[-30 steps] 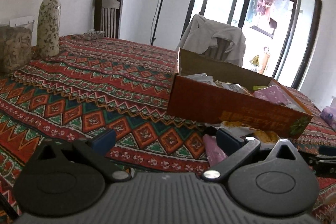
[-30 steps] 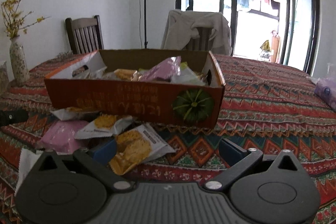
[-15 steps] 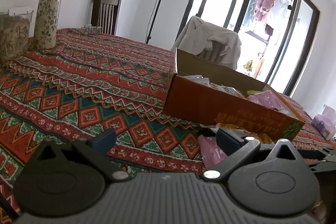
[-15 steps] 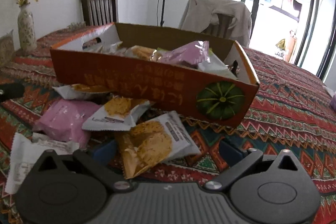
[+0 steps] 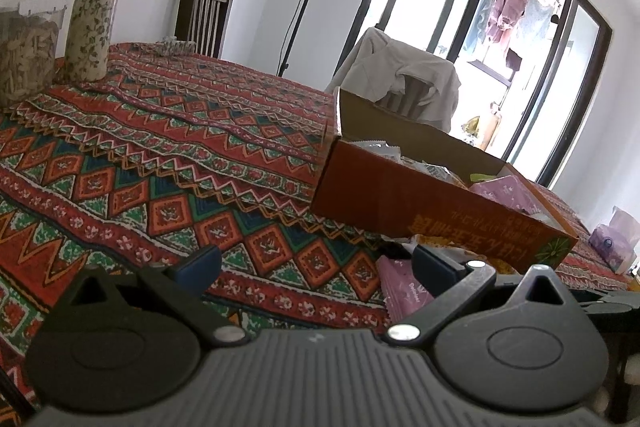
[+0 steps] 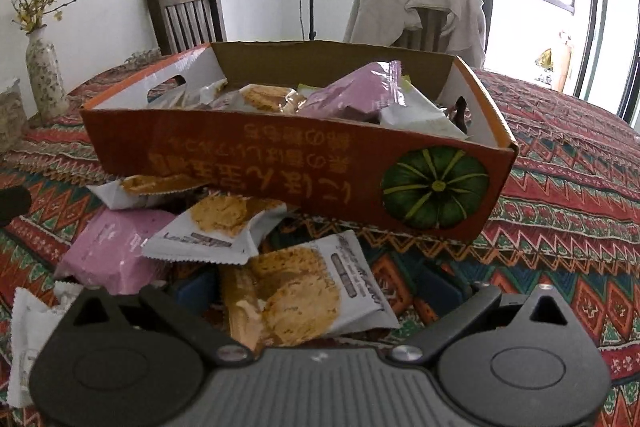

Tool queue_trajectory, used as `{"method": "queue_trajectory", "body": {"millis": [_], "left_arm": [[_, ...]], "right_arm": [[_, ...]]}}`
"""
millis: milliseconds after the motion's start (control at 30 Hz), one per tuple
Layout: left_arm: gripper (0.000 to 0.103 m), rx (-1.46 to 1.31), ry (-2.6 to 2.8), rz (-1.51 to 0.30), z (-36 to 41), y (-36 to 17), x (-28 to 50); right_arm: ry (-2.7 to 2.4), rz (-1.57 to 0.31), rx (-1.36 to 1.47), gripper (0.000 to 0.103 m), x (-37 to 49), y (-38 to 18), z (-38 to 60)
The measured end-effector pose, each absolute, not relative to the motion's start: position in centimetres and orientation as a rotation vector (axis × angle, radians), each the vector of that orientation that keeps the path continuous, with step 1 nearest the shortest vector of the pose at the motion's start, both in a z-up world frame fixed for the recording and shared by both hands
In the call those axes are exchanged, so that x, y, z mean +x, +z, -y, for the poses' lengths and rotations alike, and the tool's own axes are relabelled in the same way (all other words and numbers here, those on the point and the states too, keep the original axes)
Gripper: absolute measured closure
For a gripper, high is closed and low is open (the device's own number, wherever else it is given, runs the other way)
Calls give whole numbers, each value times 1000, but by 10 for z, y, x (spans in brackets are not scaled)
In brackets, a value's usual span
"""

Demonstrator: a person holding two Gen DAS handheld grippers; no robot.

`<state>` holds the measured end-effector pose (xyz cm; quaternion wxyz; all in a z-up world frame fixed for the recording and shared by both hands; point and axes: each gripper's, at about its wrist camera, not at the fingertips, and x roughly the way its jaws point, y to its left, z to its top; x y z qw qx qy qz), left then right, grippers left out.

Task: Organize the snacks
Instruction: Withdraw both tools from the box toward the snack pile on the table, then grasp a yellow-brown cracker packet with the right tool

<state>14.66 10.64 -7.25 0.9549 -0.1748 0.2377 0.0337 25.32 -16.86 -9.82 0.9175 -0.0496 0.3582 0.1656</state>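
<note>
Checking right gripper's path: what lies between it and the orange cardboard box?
Right wrist view: a white cookie packet lies between the open right gripper fingers; another cookie packet sits nearer the orange cardboard box.

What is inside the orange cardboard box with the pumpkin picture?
The orange box holds several snack packets: a pink packet, a cookie packet and white wrappers. What lies under them and the box floor is covered, so the count cannot be told.
</note>
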Motion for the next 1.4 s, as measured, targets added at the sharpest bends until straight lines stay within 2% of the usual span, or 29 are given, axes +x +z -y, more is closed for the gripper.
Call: {"method": "queue_trajectory", "body": {"millis": [133, 367, 900, 1400], "left_arm": [[0, -356, 73, -485, -106, -73, 147], [0, -354, 80, -489, -105, -73, 147], [0, -335, 108, -514, -103, -73, 151], [0, -225, 124, -599, -84, -71, 163]], "right_arm": [[341, -703, -92, 25, 247, -97, 172], [337, -681, -67, 42, 243, -93, 178], [253, -500, 24, 44, 215, -78, 202], [245, -471, 80, 43, 210, -76, 212]]}}
